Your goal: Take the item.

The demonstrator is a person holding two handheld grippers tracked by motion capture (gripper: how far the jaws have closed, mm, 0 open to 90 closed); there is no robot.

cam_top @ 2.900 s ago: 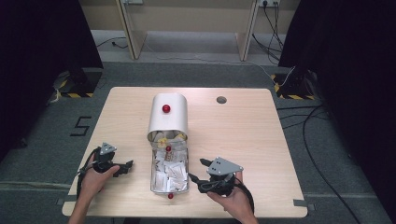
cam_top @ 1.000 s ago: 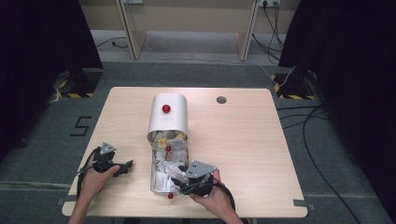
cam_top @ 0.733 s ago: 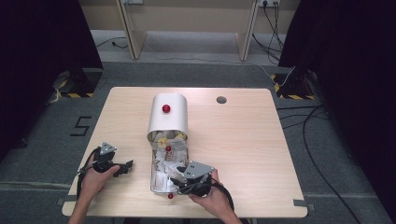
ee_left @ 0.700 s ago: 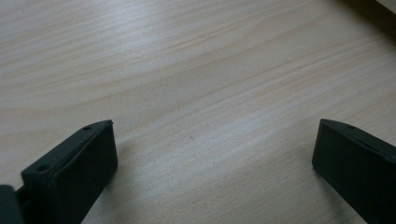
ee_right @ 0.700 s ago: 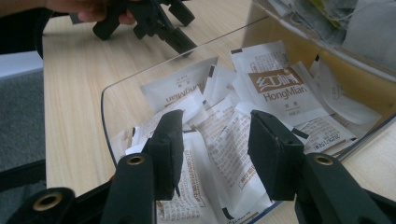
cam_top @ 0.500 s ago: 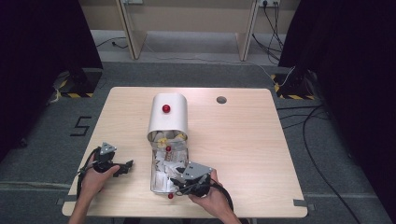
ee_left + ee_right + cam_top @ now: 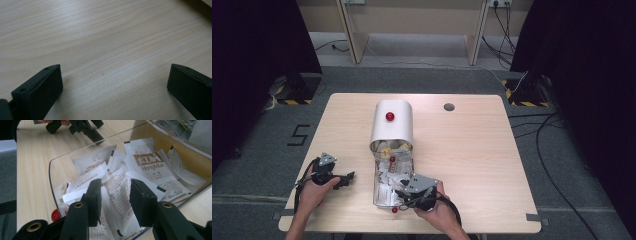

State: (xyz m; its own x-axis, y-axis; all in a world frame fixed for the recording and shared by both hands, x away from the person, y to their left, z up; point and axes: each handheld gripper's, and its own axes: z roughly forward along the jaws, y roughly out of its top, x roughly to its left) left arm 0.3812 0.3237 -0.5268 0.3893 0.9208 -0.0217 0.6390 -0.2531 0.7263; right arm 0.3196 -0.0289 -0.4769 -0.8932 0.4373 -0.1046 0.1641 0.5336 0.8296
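Currently, item: white sachets (image 7: 117,192) heaped in the clear tray (image 7: 53,195) on the surface (image 7: 472,150). Your right gripper (image 7: 113,195) fingers have just been closing around 1 upright sachet, not yet clamped. Risk: several sachets lifting together, or slipping. Left gripper (image 7: 343,179) fingers apart, idle.

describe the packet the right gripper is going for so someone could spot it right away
On the wooden table, a clear tray lies pulled out of a white box. The right gripper is in its near end, jaws just closing around a white packet, a creased one showing fine print, not the HongMian logo.
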